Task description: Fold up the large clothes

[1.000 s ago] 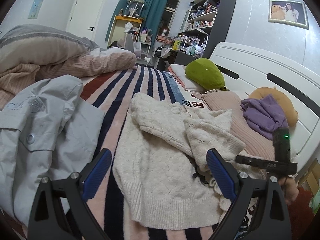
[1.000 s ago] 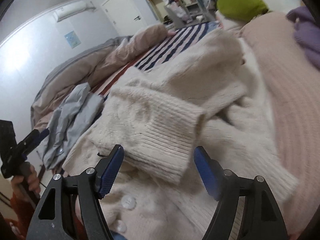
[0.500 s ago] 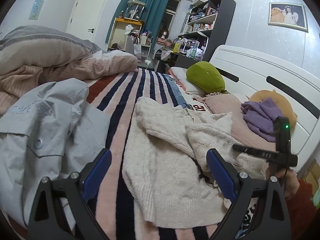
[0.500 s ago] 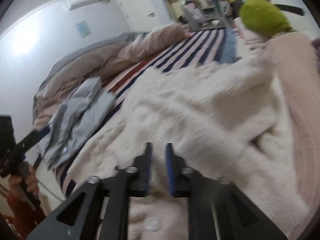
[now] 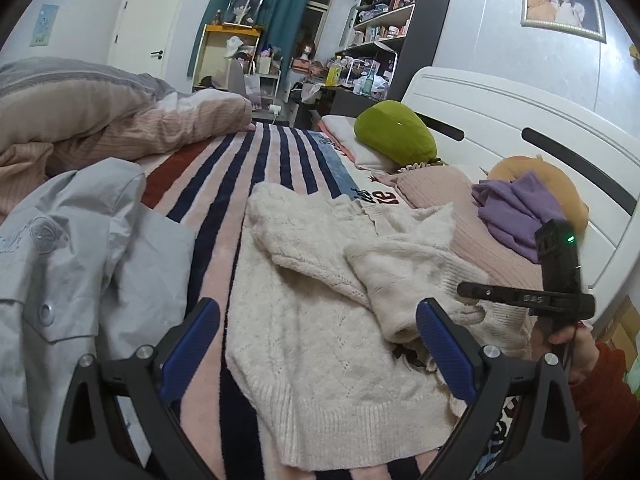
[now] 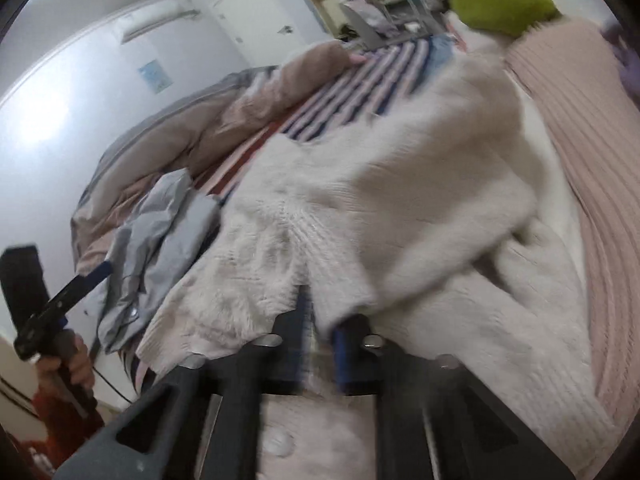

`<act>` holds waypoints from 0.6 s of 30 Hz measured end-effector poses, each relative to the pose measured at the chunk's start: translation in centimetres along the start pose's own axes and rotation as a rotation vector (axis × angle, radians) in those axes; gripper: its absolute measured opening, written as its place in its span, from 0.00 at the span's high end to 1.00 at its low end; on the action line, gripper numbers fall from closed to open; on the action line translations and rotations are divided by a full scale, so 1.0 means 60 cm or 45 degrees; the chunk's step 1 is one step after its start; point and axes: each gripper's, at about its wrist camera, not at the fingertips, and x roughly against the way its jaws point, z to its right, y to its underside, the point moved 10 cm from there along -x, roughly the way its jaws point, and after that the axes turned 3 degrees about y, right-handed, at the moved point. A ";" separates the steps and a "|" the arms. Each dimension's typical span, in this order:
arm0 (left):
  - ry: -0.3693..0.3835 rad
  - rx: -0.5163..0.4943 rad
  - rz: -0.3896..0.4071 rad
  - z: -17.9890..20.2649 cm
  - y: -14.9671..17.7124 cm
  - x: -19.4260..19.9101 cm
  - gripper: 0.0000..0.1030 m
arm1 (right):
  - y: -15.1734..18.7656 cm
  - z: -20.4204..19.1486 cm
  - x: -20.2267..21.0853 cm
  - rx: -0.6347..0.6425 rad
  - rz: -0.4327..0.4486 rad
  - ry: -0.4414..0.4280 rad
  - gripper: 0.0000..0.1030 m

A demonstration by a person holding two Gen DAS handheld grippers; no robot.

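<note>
On the striped blanket [image 5: 256, 184], the cream sweater [image 5: 320, 352] lies spread with its long axis running away from me, ribbed hem nearest the left gripper [image 5: 316, 344] and the collar end toward the pink pillow [image 5: 448, 196]. Its sleeve [image 5: 400, 280] is folded across the body toward my right side.

My right gripper [image 6: 320, 328] has its blue pads drawn close together on the ribbed cuff of that sleeve [image 6: 280, 264]; knit fabric sits between them, though the view is blurred, so I judge the hold secure rather than confirm it. My left gripper stands wide apart and holds nothing, hovering above the hem.

Finding: the sleeve lies on the right-hand side of the garment and crosswise to the body axis, so the right gripper is the nearer one and governs the next fold. The left is positioned to pin or take the hem. A grey shirt [image 5: 80, 264] lies apart to the left, clear of the work.
</note>
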 end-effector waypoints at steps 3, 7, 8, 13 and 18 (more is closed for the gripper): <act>0.003 0.000 0.008 -0.008 -0.006 0.007 0.06 | -0.010 -0.081 -0.007 0.118 0.012 -0.095 0.97; 0.046 -0.007 -0.022 -0.012 -0.001 0.009 0.06 | 0.004 -0.184 -0.068 0.232 -0.110 -0.201 0.96; 0.053 -0.011 -0.029 -0.011 0.003 0.008 0.06 | 0.013 -0.201 -0.087 0.243 -0.154 -0.227 0.93; 0.104 -0.079 -0.109 0.009 0.032 -0.008 0.06 | 0.017 -0.215 -0.086 0.290 -0.165 -0.249 0.57; 0.188 -0.098 -0.167 0.048 0.052 -0.038 0.06 | -0.049 -0.111 0.041 0.249 0.033 -0.066 0.35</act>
